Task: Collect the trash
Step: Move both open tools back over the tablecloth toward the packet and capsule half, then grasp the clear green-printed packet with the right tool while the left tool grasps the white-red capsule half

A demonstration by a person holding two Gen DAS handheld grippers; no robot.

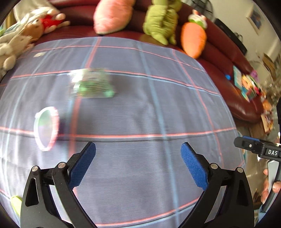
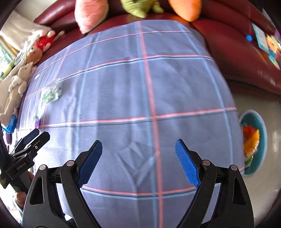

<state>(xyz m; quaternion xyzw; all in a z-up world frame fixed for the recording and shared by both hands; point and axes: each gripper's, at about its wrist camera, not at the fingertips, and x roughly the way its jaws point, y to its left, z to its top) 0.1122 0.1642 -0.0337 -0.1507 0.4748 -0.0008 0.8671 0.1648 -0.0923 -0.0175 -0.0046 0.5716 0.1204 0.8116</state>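
A grey-blue cloth with pink and light-blue check lines covers the bench and shows a raised crease in the right wrist view. A dark red leather sofa runs behind and beside the bench. Plush toys lie on the sofa: a pink cushion, a green soft toy, an orange carrot toy and beige rabbit toys. Colourful picture books are stacked on the right seat. A framed picture hangs on the pale wall. Daylight is bright and motion blur softens detail.
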